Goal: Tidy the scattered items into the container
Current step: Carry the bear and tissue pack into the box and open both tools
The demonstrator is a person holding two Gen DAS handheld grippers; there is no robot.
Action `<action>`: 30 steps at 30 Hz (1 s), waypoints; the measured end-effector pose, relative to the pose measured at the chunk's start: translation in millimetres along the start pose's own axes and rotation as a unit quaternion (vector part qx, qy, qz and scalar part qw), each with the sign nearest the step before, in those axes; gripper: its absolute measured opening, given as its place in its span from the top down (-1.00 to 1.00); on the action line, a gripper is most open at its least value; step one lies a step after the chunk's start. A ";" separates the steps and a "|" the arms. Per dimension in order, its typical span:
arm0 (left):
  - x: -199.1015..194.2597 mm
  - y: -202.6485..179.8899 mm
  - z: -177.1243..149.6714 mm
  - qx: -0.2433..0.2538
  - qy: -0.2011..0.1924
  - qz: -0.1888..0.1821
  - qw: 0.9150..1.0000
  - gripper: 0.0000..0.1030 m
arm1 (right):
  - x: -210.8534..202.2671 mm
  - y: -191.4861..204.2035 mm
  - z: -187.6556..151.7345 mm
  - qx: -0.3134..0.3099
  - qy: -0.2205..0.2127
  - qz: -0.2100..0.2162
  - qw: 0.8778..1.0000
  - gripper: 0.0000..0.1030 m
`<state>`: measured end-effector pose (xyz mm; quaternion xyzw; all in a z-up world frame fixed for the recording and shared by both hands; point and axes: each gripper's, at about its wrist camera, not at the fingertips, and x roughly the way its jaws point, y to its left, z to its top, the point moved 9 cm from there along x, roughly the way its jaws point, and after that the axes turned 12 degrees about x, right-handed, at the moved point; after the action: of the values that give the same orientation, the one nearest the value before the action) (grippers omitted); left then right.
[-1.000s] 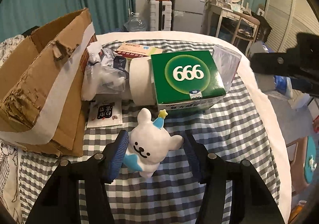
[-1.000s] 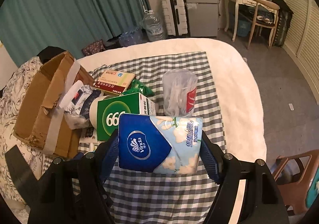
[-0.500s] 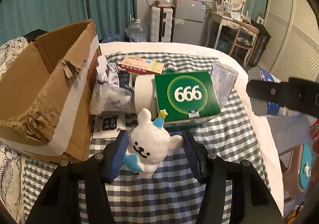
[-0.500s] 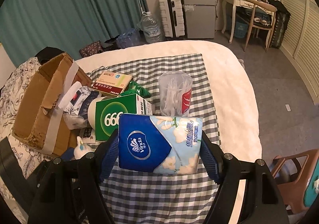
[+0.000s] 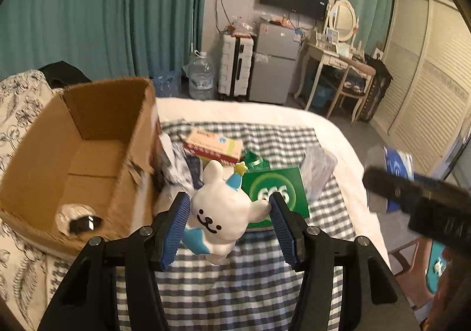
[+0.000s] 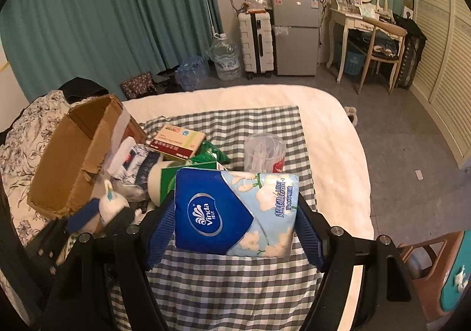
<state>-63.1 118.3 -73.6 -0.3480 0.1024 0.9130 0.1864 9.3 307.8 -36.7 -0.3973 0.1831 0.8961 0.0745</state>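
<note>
My left gripper (image 5: 228,207) is shut on a white bear figurine (image 5: 219,213) with a blue party hat, held in the air right of the open cardboard box (image 5: 76,154). A dark and white item (image 5: 78,220) lies inside the box. My right gripper (image 6: 235,210) is shut on a blue Vinda tissue pack (image 6: 232,210), held above the checked cloth (image 6: 235,295). The box (image 6: 70,154) shows at the left of the right wrist view, with the bear (image 6: 110,204) beside it.
On the cloth lie a green 666 box (image 5: 273,192), a red and cream flat box (image 5: 213,145), a clear plastic cup (image 6: 265,152), a green packet (image 6: 210,154), a white roll (image 6: 154,183) and wrapped packs (image 6: 132,160). The bed edge drops off at the right.
My left gripper has risen with the bear and swung left toward the box, so the box's inside now shows. My right gripper has lifted slightly with the tissue pack.
</note>
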 end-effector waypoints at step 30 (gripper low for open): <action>-46.5 210.3 -3.2 -0.163 -0.020 0.084 0.983 -0.11 | -6.6 218.3 -19.2 -0.111 0.013 0.116 0.987 -0.43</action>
<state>-115.8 -86.5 -32.6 -0.3457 -0.0228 0.9366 0.0518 -34.0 99.2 15.1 -0.3905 0.1287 0.9083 -0.0766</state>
